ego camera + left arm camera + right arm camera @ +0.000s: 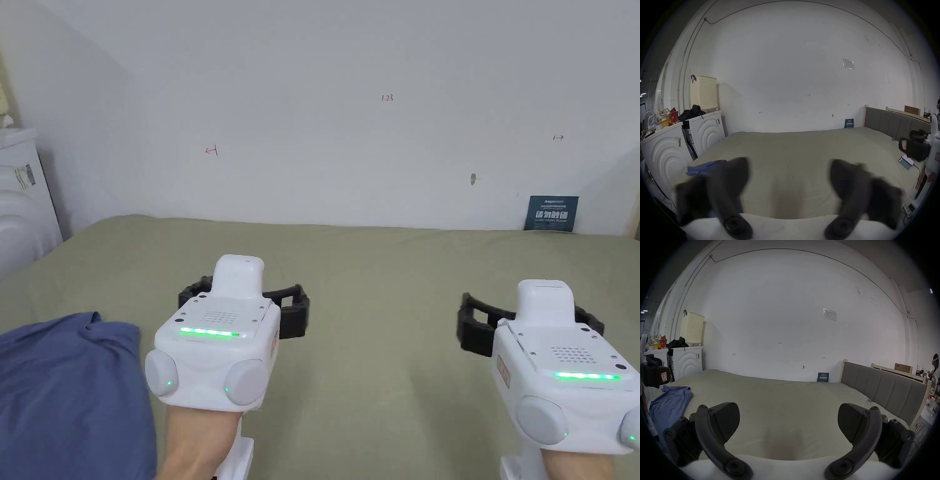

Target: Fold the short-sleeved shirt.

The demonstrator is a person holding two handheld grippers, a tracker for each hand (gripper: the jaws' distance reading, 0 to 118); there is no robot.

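Note:
A blue short-sleeved shirt [69,400] lies crumpled at the near left of the olive-green bed [375,294]; it also appears at the left in the left gripper view [705,167] and the right gripper view [670,400]. My left gripper [244,300] hovers over the bed just right of the shirt, jaws wide apart and empty [788,172]. My right gripper [531,322] hangs farther right over bare bedding, also open with nothing between its jaws [788,418]. Neither touches the shirt.
White wall behind the bed with a small dark sign [552,214] leaning on it. White washing machines [664,155] and a cream basket [704,92] stand left of the bed. A grey headboard [883,386] runs along the right; phones [906,164] lie near it.

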